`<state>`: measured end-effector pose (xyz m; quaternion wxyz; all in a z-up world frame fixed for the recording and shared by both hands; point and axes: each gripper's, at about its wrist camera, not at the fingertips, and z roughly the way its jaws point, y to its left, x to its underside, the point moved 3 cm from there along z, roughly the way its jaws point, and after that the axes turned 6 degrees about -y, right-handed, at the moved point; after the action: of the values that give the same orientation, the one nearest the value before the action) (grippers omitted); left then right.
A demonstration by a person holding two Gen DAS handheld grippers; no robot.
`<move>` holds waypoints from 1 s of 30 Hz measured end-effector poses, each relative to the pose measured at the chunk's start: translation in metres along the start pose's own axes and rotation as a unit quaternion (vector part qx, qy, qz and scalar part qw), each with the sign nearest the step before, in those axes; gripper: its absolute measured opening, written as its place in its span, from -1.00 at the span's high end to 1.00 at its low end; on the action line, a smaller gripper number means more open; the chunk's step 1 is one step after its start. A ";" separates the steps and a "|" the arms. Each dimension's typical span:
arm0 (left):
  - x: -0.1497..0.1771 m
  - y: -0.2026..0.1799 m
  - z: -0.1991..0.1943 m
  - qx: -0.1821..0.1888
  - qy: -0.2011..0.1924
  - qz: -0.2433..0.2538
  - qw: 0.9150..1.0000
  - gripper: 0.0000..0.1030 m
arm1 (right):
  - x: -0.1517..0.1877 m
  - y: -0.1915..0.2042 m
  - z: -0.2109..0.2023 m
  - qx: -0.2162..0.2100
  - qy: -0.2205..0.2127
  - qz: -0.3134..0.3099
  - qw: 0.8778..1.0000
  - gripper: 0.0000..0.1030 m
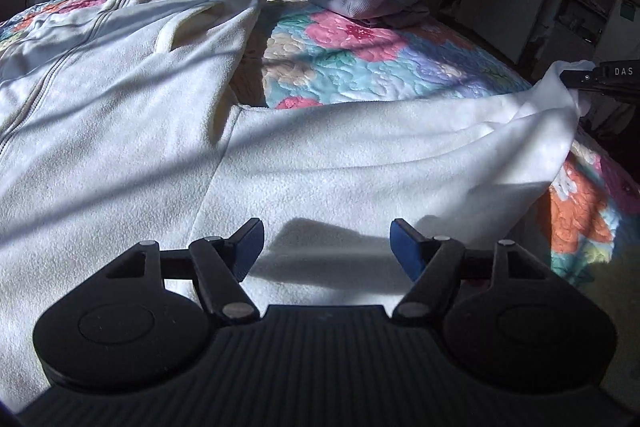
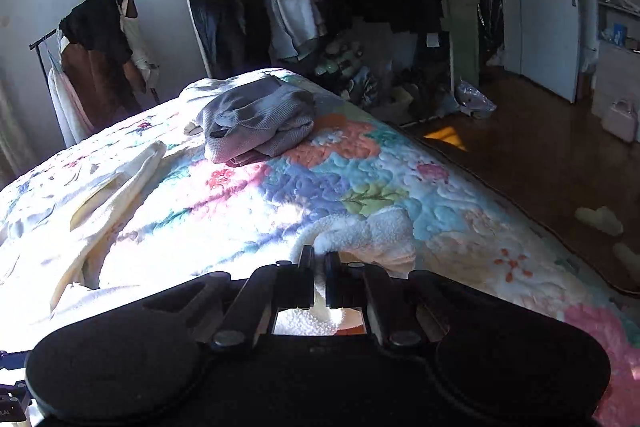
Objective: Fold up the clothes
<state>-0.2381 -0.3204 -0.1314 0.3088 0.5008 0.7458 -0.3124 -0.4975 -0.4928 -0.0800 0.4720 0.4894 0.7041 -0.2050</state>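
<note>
Floral-quilted bed (image 1: 360, 67) bearing white fleece jacket (image 1: 160, 131); right gripper (image 2: 319, 267) jaws clamp its sleeve, left gripper (image 1: 326, 247) jaws spread above it.

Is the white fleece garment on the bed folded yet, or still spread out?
Still spread out: the white fleece garment lies open across the floral quilt, one edge pinched in the right tool.

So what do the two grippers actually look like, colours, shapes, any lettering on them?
The left gripper is matte black with a ribbed central body, two rounded side lobes, silver pivot pins on angled linkage arms, and blue pads on its fingers. The right gripper has the same black rounded build with silver pins; its pad colour is hidden. White letters "DAS" show on its side in the left wrist view.
</note>
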 end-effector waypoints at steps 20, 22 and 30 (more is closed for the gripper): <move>0.000 -0.003 -0.010 0.026 -0.010 0.008 1.000 -0.42 | -0.025 -0.022 -0.026 0.052 0.001 0.022 0.998 0.88; -0.003 -0.010 -0.012 0.059 -0.013 0.009 0.998 -0.44 | -0.036 -0.020 -0.014 0.077 0.023 0.007 0.997 0.92; 0.011 -0.028 0.004 0.092 0.041 0.042 0.994 -0.60 | -0.041 -0.022 0.040 0.067 0.056 0.004 0.996 0.86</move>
<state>-0.2673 -0.3259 -0.1378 0.2433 0.5708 0.7040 -0.3455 -0.4951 -0.5524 -0.0670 0.3983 0.5339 0.7121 -0.2219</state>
